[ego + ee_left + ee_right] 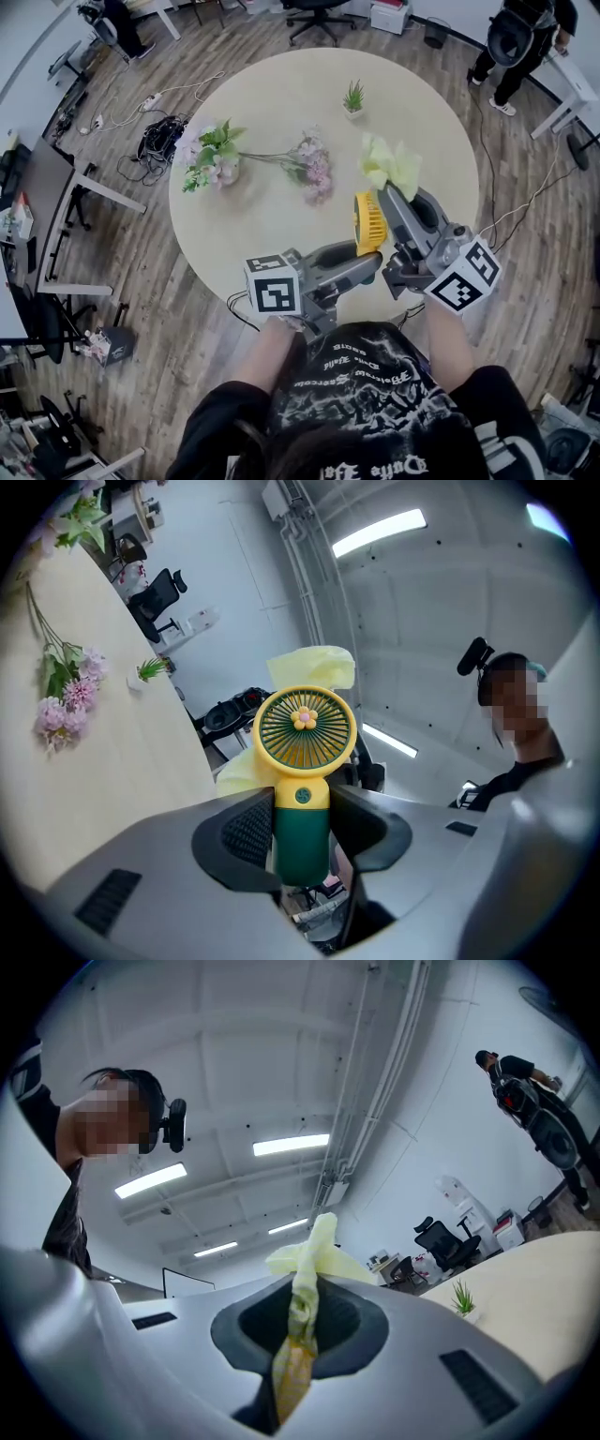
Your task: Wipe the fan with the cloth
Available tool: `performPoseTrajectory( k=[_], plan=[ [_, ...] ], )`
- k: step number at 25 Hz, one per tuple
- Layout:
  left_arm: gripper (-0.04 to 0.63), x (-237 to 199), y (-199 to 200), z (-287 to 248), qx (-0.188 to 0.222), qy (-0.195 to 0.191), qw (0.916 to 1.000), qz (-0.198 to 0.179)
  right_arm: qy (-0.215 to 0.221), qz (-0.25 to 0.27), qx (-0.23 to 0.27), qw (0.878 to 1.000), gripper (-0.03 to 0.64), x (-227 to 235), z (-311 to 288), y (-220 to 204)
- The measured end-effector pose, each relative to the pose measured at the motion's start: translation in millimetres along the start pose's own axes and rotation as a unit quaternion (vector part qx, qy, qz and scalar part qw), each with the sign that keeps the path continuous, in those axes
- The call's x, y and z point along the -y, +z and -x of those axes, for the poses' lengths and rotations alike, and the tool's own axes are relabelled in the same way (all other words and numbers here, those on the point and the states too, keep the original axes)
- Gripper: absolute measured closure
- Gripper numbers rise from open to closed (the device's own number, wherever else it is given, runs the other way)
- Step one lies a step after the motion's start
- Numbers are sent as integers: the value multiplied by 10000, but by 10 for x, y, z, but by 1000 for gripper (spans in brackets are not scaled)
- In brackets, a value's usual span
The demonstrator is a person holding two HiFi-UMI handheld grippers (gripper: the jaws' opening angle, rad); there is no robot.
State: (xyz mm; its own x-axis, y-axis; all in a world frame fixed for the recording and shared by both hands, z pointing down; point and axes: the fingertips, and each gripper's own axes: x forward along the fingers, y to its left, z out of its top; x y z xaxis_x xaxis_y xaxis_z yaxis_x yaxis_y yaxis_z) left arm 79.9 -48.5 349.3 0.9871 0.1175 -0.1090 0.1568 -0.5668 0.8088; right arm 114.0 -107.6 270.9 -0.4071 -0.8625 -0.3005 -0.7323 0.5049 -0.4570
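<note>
A small hand fan [303, 752] with a yellow round head and a dark green handle stands between the jaws of my left gripper [302, 836], which is shut on the handle. In the head view the fan [369, 223] hangs over the round table's near edge, at the tip of the left gripper [370, 255]. My right gripper [300, 1321] is shut on a pale yellow cloth [309, 1265] pinched into a bunch. In the head view the cloth [391, 166] sits just behind the fan's head, at the tip of the right gripper [394, 199]. The cloth [309, 667] also shows behind the fan in the left gripper view.
The round beige table [281, 112] carries two bunches of artificial flowers [211, 155] [314, 169] and a small potted plant [353, 97]. A person [520, 42] stands at the far right. Office chairs, cables and desks ring the table on the wooden floor.
</note>
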Motion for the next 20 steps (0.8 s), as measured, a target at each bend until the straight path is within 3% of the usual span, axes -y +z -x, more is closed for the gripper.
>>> performPoseTrajectory(
  k=[8, 13, 16, 20],
  plan=[
    [397, 92, 23, -12, 88, -194, 9997, -128, 54, -1259, 233, 9918, 584, 182, 34, -52],
    [397, 113, 136, 14, 368, -381, 9986, -20, 181, -2030, 315, 9785, 584, 256, 38, -169],
    [397, 48, 210, 53, 577, -238, 9980, 68, 429, -2585, 313, 9646, 584, 215, -11, -241],
    [397, 15, 303, 90, 710, -139, 9973, 98, 734, -2922, 202, 9533, 584, 145, -18, -310]
  ],
)
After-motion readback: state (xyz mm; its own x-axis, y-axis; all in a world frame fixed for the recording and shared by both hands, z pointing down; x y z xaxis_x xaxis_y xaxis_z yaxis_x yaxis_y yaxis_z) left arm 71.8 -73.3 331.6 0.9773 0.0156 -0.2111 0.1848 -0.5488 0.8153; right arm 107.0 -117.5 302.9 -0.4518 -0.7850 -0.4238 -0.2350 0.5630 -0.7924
